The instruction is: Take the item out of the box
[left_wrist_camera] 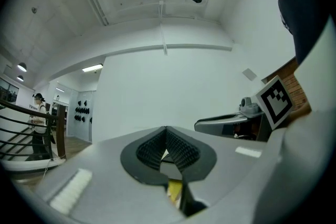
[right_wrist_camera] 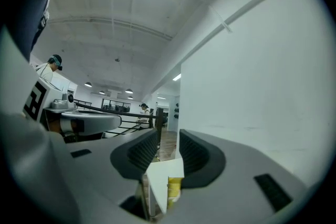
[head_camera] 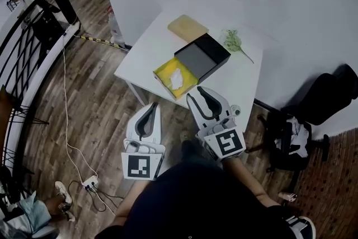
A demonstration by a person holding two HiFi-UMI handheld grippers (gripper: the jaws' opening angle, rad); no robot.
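Note:
On the white table lies an open yellow box with a crumpled white item inside. A black box sits against its far side. Both grippers hang below the table's near edge, close to my body and apart from the box. The jaws of my left gripper meet at the tips with nothing in them, as the left gripper view confirms. My right gripper stands open and empty. Through the gap of the right gripper I see the table corner and a strip of yellow box.
A tan pad and a green sprig lie at the table's far side. A white wall stands behind the table. A black chair with bags is to the right. A cable and power strip lie on the wood floor, with a railing at the left.

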